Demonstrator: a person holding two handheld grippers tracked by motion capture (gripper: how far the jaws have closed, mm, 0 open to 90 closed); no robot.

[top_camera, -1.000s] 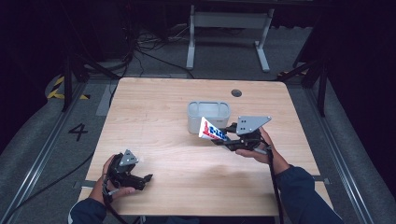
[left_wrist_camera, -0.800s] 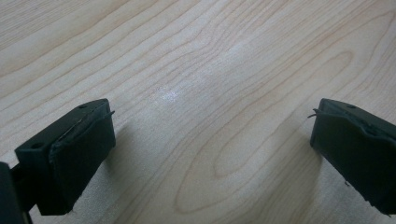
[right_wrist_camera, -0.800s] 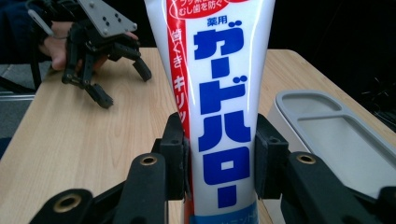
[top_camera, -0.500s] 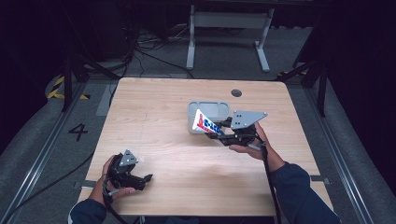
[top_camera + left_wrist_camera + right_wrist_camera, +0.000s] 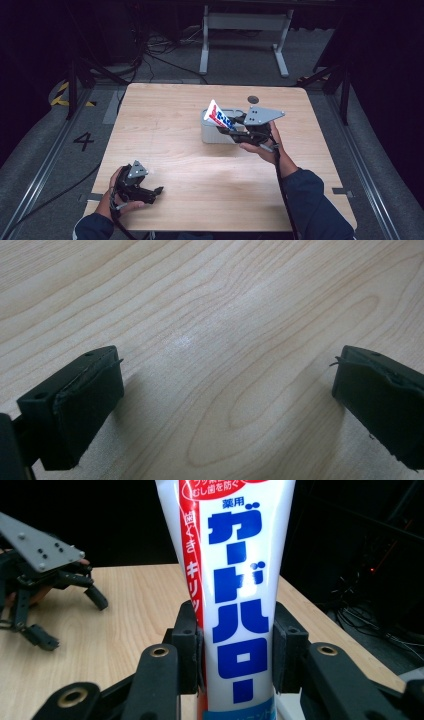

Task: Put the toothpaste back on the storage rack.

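Observation:
My right gripper (image 5: 231, 126) is shut on a white toothpaste tube (image 5: 218, 115) with red and blue lettering, held tilted in the air above the grey tub (image 5: 212, 135) at the table's middle back. In the right gripper view the tube (image 5: 235, 595) stands clamped between the two black jaws, its wide end up. My left gripper (image 5: 159, 195) rests low at the table's front left corner, open. In the left gripper view its jaws stand wide apart over bare wood, with nothing between its fingertips (image 5: 90, 400).
The wooden table (image 5: 175, 130) carries the grey tub and a dark round grommet (image 5: 253, 99) near its back edge. Beyond the table lie dark floor, cables and a metal stand (image 5: 244, 22). The left gripper (image 5: 40, 595) appears far off in the right gripper view.
My right gripper has carried the toothpaste tube back and to the left, from in front of the tub to over it, tilting it more upright. The left gripper has stayed put.

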